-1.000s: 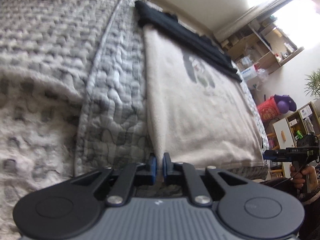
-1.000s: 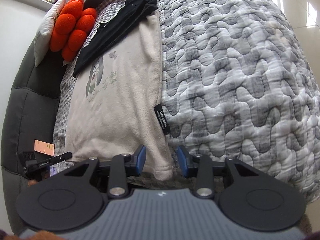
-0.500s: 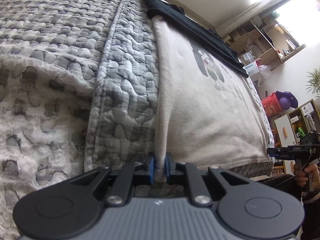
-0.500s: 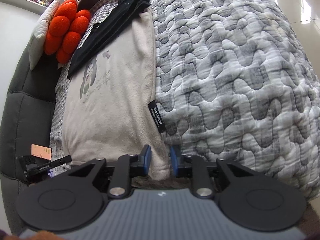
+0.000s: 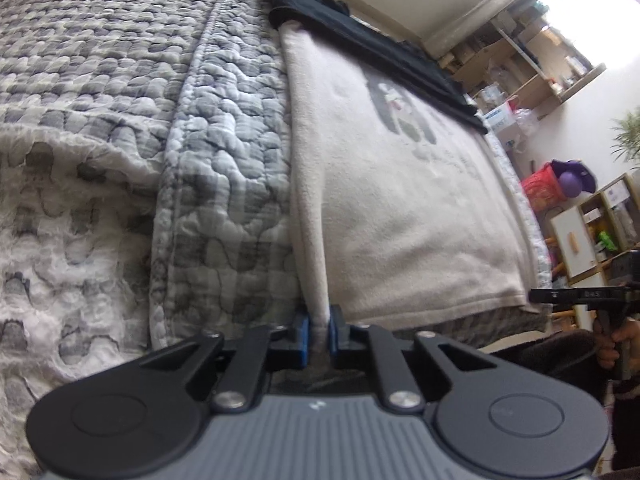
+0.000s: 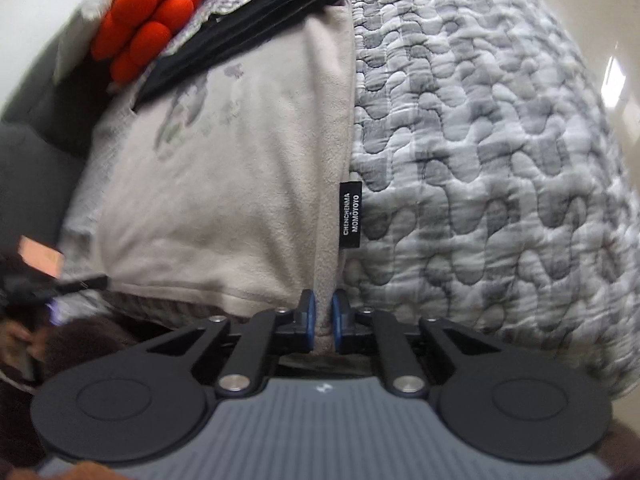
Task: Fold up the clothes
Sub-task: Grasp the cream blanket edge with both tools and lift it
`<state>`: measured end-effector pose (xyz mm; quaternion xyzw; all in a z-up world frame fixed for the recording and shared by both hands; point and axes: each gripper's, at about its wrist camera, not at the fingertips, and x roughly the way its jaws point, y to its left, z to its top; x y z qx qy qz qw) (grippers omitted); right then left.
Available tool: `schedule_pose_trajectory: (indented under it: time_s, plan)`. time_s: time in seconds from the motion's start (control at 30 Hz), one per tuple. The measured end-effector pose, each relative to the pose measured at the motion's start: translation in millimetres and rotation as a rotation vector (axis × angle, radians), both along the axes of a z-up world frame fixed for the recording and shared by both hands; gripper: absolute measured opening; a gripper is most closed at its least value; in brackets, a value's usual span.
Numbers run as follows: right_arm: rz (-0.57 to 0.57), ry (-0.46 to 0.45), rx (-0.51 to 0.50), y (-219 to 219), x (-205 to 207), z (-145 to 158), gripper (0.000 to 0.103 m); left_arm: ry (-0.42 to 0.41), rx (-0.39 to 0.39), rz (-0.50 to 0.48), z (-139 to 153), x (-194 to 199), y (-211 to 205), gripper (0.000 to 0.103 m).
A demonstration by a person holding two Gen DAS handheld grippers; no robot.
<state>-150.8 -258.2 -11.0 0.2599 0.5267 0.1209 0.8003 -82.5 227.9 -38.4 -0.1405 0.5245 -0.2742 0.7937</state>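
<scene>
A cream garment [image 5: 400, 220] with a grey print lies flat on the bed. In the left wrist view my left gripper [image 5: 318, 320] pinches its near left corner, the jaws still closing on the cloth. In the right wrist view my right gripper [image 6: 323, 304] squeezes the near right corner of the cream garment [image 6: 224, 200], its jaws closing too, just below a black label [image 6: 350, 215]. The cloth rises in a ridge into each grip. Each view shows the other gripper [image 5: 580, 294] [image 6: 80, 282] at its edge, held by a hand.
A black garment [image 5: 380, 52] [image 6: 256, 16] lies across the cream garment's far end. The grey quilt [image 5: 100, 60] [image 6: 480, 160] covers the bed. An orange cushion [image 6: 144, 32] sits at the headboard. Shelves [image 5: 532, 60], a red basket [image 5: 544, 186] and a low cabinet [image 5: 580, 240] stand beyond the bed.
My right jaws have closed from wide apart onto the garment's corner. The left gripper has kept hold of its corner, and the edge there now stands up as a taut ridge.
</scene>
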Motion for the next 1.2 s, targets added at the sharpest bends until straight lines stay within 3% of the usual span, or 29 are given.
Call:
schedule_pose_trajectory:
  time_s: [0.33,0.53,0.7,0.87,1.07,1.2]
  plan:
    - [-0.129,-0.082,0.355,-42,-5,16,0.009,-0.02,-0.43,0.088,19,1,39,0.008]
    - [-0.234,-0.149,0.468,-56,10,33,0.009,-0.025,-0.565,0.203,30,19,42,0.008]
    - [-0.339,-0.189,0.501,-66,34,38,0.009,-0.002,-0.583,0.344,31,52,39,0.008]
    - [-0.447,-0.173,0.514,-73,66,27,0.009,0.026,-0.566,0.477,27,90,31,0.008]
    - [-0.515,-0.114,0.512,-75,108,0,0.009,0.05,-0.49,0.547,13,124,12,0.008]
    - [-0.546,-0.081,0.548,-86,118,-20,0.015,0.052,-0.453,0.577,1,138,4,0.008]
